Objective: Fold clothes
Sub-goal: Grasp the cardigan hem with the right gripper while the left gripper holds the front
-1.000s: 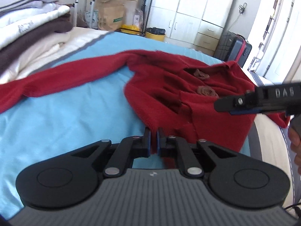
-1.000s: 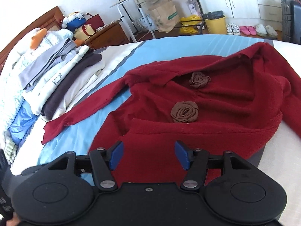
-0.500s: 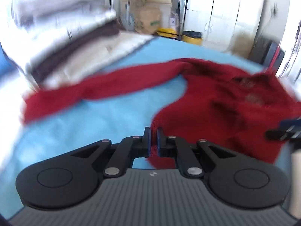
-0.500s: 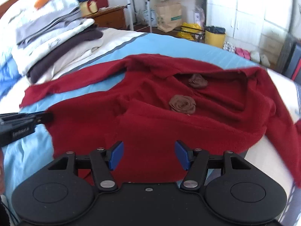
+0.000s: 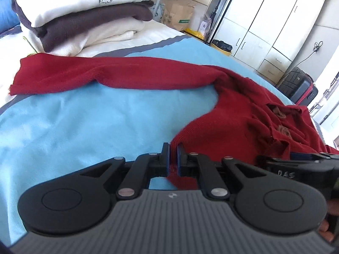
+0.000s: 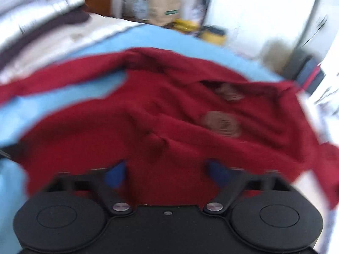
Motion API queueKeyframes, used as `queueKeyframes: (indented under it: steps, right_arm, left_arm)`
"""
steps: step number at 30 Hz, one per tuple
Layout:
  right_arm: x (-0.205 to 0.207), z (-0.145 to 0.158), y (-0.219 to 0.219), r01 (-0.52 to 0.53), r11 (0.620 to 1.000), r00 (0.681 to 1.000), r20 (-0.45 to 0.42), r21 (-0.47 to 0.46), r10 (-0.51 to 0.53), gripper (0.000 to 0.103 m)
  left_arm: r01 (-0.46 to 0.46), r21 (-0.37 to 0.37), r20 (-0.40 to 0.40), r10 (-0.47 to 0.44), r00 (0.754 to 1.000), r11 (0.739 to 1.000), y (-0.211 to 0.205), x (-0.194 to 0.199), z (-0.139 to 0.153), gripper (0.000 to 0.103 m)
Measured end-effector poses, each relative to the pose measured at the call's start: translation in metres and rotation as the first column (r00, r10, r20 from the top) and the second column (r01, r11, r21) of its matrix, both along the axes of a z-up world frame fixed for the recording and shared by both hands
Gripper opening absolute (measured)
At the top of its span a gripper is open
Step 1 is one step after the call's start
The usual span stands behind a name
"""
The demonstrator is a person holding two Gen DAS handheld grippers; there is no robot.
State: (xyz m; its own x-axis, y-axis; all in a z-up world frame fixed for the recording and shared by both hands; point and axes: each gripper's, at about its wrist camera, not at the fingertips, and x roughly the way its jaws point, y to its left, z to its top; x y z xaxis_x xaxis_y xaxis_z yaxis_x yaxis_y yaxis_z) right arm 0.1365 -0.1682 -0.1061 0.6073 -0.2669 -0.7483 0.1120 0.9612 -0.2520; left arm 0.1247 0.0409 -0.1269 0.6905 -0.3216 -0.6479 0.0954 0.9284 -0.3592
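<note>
Red sweater (image 5: 237, 114) spread on the blue sheet (image 5: 84, 122) of the bed, body toward 3 o'clock in the left wrist view, one sleeve (image 5: 101, 76) stretched flat toward 10 o'clock. Two brown fabric roses (image 6: 221, 123) on its front. Left gripper (image 5: 173, 155) pinched narrow on the sweater's hem corner. Right gripper (image 6: 167, 171) spread wide, low over the lower body of the sweater; view blurred. Stack of folded clothes (image 5: 84, 14) at 11 o'clock, just beyond the sleeve end. White wardrobe (image 5: 281, 21) at 1 o'clock.

Sweater (image 5: 228, 124) on the bed (image 5: 84, 122), sleeve (image 5: 106, 76) leftward before the folded stack (image 5: 84, 14).
</note>
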Motion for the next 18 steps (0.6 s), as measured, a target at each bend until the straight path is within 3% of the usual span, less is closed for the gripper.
queueKeyframes:
  steps: [1,2,5,7,11,14,16,18]
  right_arm:
    - [-0.009,0.006,-0.001,-0.002,1.000,1.000,0.019,0.000,0.002,0.026]
    - [-0.022,0.016,-0.007,0.019,0.999,0.999,0.040,0.030,-0.020,0.009]
    - [-0.065,0.044,-0.026,0.139,0.985,0.984,0.095,0.101,-0.149,0.008]
    - [-0.096,0.056,-0.045,0.237,0.956,0.959,0.115,0.174,-0.258,0.008]
    - [-0.139,0.044,-0.089,0.375,0.831,0.918,-0.043,0.411,-0.393,0.008]
    - [-0.156,0.037,-0.106,0.422,0.740,0.902,-0.163,0.523,-0.399,0.017]
    - [-0.165,0.038,-0.109,0.431,0.712,0.900,-0.201,0.554,-0.387,0.020]
    - [-0.171,0.046,-0.112,0.405,0.714,0.910,-0.176,0.571,-0.375,0.045]
  left_arm:
    - [0.000,-0.006,0.002,0.000,1.000,1.000,-0.001,0.000,0.000,0.006]
    - [0.000,-0.017,-0.001,0.000,1.000,1.000,0.000,0.000,0.000,0.006]
    - [-0.001,-0.057,-0.017,0.000,1.000,0.998,0.004,0.001,0.000,0.006]
    - [-0.002,-0.083,-0.028,-0.001,1.000,0.997,0.007,0.002,0.000,0.006]
    - [-0.002,-0.131,-0.043,-0.004,0.999,0.991,0.012,0.002,0.000,0.006]
    - [0.004,-0.157,-0.055,-0.013,0.998,0.988,0.014,0.003,-0.001,0.006]
    - [0.009,-0.153,-0.065,-0.019,0.998,0.988,0.013,0.004,-0.002,0.006]
    - [0.011,-0.156,-0.063,-0.021,0.998,0.988,0.013,0.005,-0.003,0.006]
